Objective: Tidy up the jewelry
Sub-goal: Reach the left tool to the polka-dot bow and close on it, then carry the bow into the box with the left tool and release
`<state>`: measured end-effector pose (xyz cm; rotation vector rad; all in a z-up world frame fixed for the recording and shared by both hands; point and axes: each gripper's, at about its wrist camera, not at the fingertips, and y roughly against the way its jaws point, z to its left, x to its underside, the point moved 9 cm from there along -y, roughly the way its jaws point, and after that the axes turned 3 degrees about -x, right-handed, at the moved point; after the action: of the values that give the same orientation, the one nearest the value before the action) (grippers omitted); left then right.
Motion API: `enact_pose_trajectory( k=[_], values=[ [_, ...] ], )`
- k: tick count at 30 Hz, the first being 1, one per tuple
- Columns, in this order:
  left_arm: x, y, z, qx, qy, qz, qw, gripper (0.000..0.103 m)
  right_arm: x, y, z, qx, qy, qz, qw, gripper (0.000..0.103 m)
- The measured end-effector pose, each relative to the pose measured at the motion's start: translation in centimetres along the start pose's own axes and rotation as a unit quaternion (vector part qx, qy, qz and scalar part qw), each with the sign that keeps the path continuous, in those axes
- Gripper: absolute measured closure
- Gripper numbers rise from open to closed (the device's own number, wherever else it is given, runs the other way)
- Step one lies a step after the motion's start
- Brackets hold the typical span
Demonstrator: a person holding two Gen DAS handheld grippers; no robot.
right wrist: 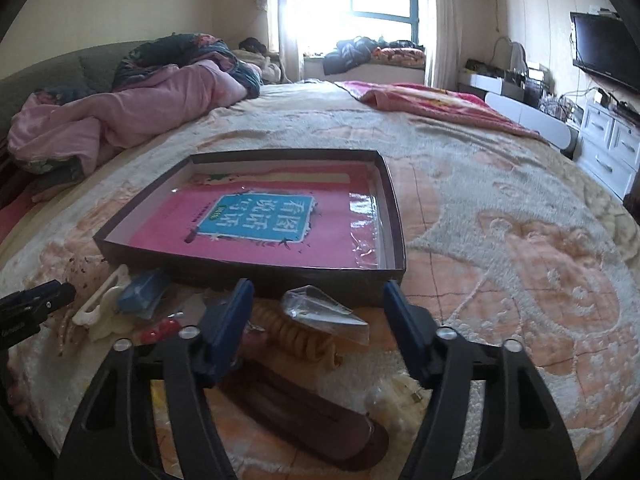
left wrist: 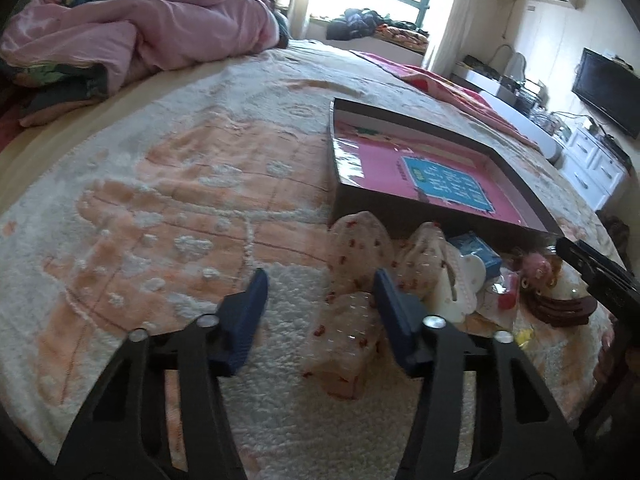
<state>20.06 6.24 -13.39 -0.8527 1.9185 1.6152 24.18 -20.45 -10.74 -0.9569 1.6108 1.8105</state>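
Observation:
A shallow dark box (left wrist: 516, 178) (right wrist: 394, 204) with a pink book inside lies on the bed. In front of it lies a pile of accessories. In the left wrist view my left gripper (left wrist: 320, 280) is open over a dotted cream fabric scrunchie (left wrist: 352, 332); a white claw clip (left wrist: 460, 292), a blue packet (left wrist: 478, 250) and a brown hair clip (left wrist: 560, 308) lie to its right. In the right wrist view my right gripper (right wrist: 318, 286) is open above a tan spiral hair tie (right wrist: 300, 338), a clear plastic bag (right wrist: 324, 312) and the brown hair clip (right wrist: 304, 420). The white claw clip (right wrist: 102, 312) lies at the left.
The bed is covered by a cream and peach plush blanket (right wrist: 520, 240). A pink quilt (right wrist: 120, 120) is heaped at the headboard side. A red blanket (right wrist: 432, 104), a TV (right wrist: 604, 52) and white drawers (right wrist: 612, 148) stand at the right.

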Motion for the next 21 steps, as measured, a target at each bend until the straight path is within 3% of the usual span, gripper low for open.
enact_pose_trajectory(
  k=[3,6,21],
  values=[
    [0.1,-0.1,-0.6,0.015,-0.008,0.002,0.9999,0.089,0.2,-0.5,-0.4,-0.004,-0.009,0.007,1.000,0.062],
    [-0.1,0.3,-1.0,0.012,-0.021,-0.006,0.9997,0.099,0.2,-0.4,-0.3,-0.011,-0.006,0.004,1.000,0.063],
    [-5.0,3.6,-3.1,0.013,-0.034,-0.059,0.9976,0.102,-2.1,3.5,-2.5,-0.035,-0.033,-0.039,0.998,0.063]
  ],
)
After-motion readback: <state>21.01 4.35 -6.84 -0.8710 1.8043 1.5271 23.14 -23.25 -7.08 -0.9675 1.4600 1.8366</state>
